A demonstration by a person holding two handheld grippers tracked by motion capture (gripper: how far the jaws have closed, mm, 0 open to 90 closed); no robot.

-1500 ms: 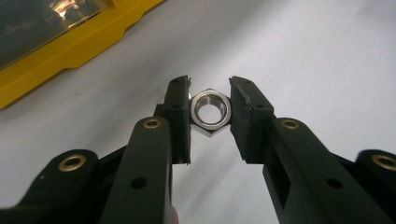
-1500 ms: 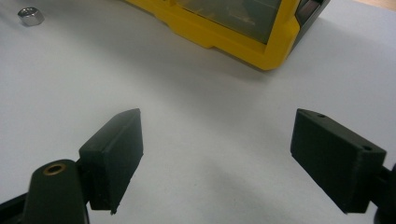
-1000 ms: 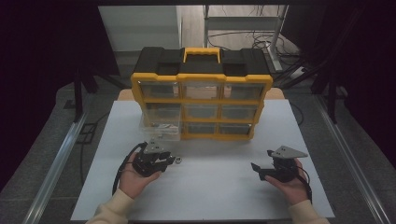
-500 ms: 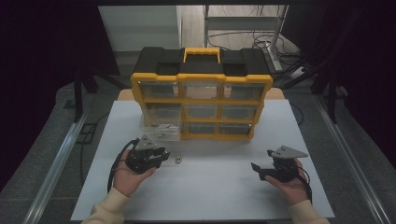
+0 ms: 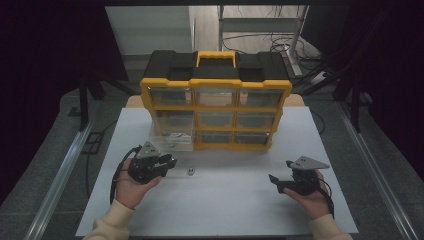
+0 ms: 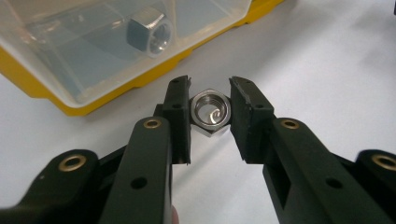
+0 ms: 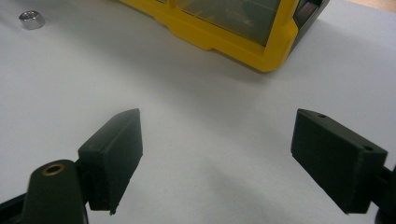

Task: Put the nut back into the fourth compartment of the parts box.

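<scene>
Left gripper (image 6: 210,100) is clamped on a steel hex nut (image 6: 211,111), pads pressing two opposite flats, nut lifted clear of the white table (image 6: 327,70). It sits just in front of the pulled-out clear drawer (image 6: 88,70) at the bottom left of the yellow parts organizer (image 5: 216,112). One hex nut in the drawer (image 6: 150,33) lies there already; a loose nut on the table (image 5: 190,171) waits just right of the left gripper in the high view.

Step in hand, as I judge it: carry the held nut over the drawer's front lip and drop it in. To do it well: lift enough to clear the lip, go well past it so the nut can't bounce back out, lower close to the drawer floor, then open. The grip is near the pad tips (little margin), so no jerks or wrist rolls.

Orientation: the threaded bore faces up toward the camera, tilted slightly. The axis runs roughly crosswise to the jaws' closing line. A nut is squat, so there's no real long axis, only the bore line.

Right gripper (image 7: 217,140) rests spread wide over bare table, empty, well apart from the action.
</scene>
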